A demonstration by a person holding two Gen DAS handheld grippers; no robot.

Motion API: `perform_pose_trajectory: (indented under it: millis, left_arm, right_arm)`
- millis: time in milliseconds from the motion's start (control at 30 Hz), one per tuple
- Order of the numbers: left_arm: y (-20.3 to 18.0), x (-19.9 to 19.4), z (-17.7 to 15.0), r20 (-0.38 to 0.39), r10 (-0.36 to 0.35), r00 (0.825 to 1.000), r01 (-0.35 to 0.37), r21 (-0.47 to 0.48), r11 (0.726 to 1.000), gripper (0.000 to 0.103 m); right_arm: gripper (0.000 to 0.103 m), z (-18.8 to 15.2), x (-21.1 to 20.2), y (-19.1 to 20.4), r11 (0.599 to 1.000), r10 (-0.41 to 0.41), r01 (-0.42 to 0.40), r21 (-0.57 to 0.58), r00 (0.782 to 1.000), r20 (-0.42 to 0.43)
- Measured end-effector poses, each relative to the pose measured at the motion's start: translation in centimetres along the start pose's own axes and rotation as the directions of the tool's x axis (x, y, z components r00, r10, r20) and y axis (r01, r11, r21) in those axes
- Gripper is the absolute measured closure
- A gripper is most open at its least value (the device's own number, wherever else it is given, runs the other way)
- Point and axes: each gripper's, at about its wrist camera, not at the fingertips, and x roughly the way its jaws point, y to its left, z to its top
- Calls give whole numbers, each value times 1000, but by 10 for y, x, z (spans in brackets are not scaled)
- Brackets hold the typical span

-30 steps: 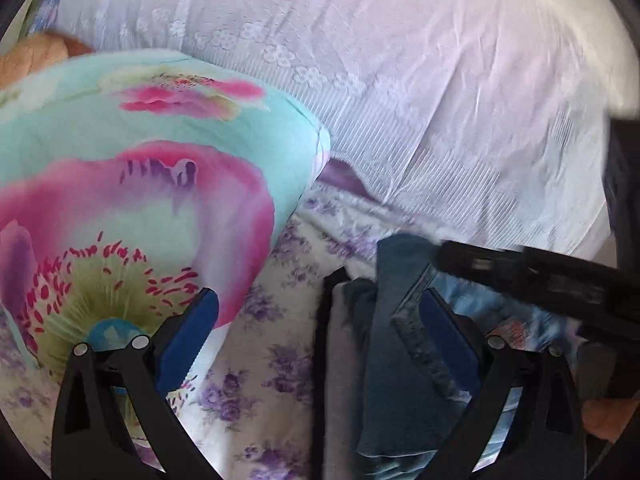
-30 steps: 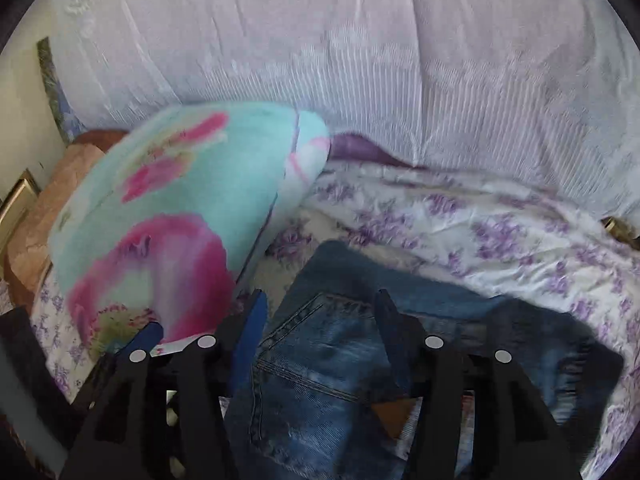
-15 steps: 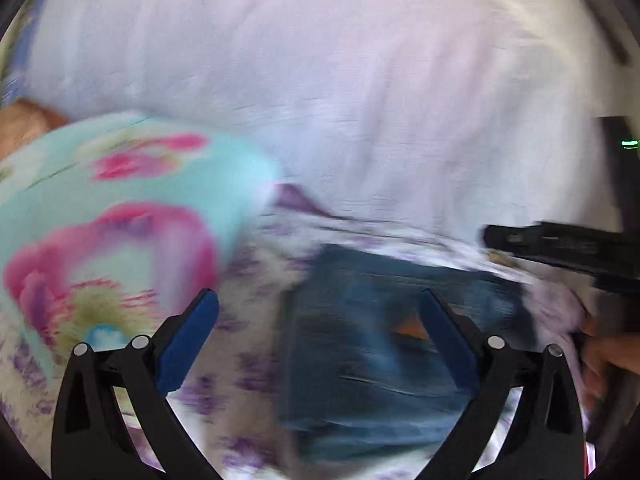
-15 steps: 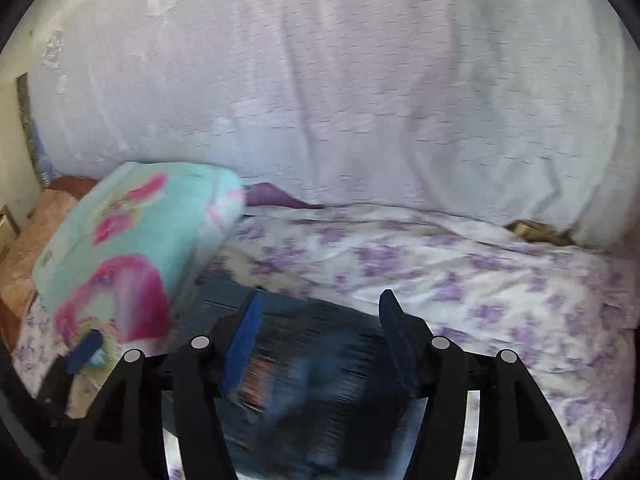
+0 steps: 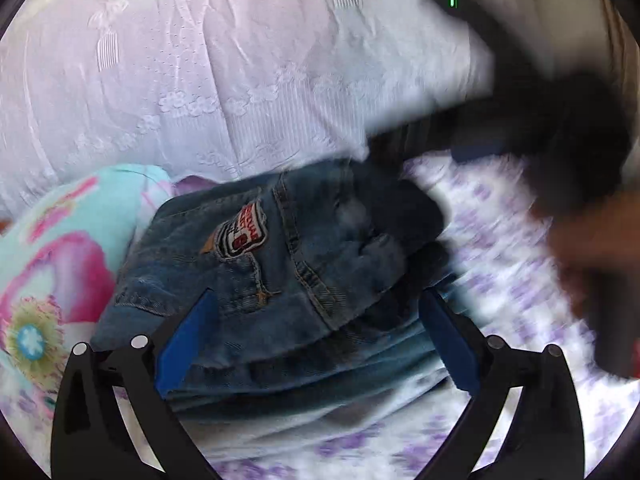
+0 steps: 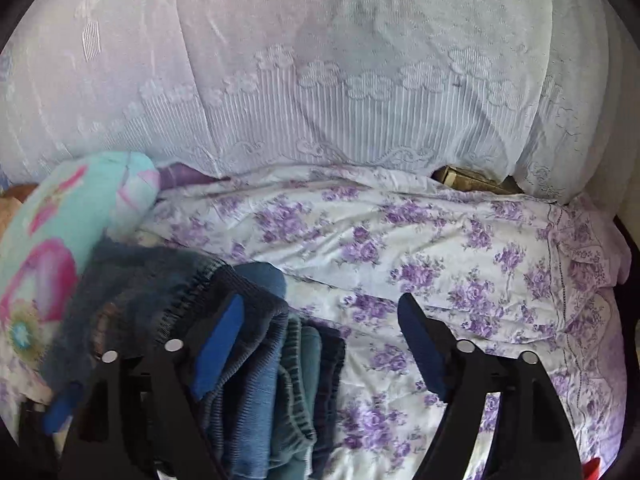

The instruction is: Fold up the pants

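While the folded blue denim jeans (image 5: 288, 276) are lying as a thick, layered bundle on the lilac-flowered bedsheet (image 6: 460, 264), the left gripper (image 5: 316, 340) is hovering just above them with its blue-padded fingers spread wide and nothing pinched between them. The right gripper (image 6: 320, 344) is opening its jaws; its left pad is sitting against the stacked edge of the bundle, but the fabric is not being squeezed, and mostly bare sheet is showing between the pads. The jeans are looking heavy for cloth, soft yet bulky, likely to slump or unfold if lifted by a single layer, so the safest hold is probably across the whole stack at its folded edge. A turquoise pillow with pink flowers (image 5: 52, 264) is pressing close against the bundle's left side and may be crowding any approach from there. A white lace curtain (image 6: 320, 80) is hanging behind the bed. A blurred hand (image 5: 592, 248) is showing at the right of the left view.
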Motion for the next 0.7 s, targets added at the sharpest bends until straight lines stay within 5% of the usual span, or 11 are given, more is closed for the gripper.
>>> perform_pose_trajectory:
  millis: [67,200,267,367,500,600,700]
  left_arm:
    - [13,-20,7,39,-68,997,71,-74,995,5]
    - [38,-8,9,6,55,998,-54,-118,992,5]
    - [55,12,2,-49,32,998,-40,-182,982,4]
    - [57,8,3,-21,71,997,-74,-169,983,4]
    - [71,-14,6,53,46,998,-30,-269,963,4]
    - [66,0,5,-21,55,998,-59,-227,972,4]
    - [36,14,1,-32,143,989,-145,-68,987,5]
  right_arm:
    - [18,-7,6,-17,995,73,-74,69,997,12]
    - [16,-24,12,-38,965,198,-199,170,980,23]
    - [16,-29,12,-37,960,217,-219,173,976,30]
    - [15,-34,13,-36,961,218,-221,163,975,39]
    - [12,-40,19,-38,961,215,-219,167,976,45]
    - [10,-43,23,-45,949,246,-251,189,968,52]
    - [10,-47,26,-47,948,240,-247,201,969,57]
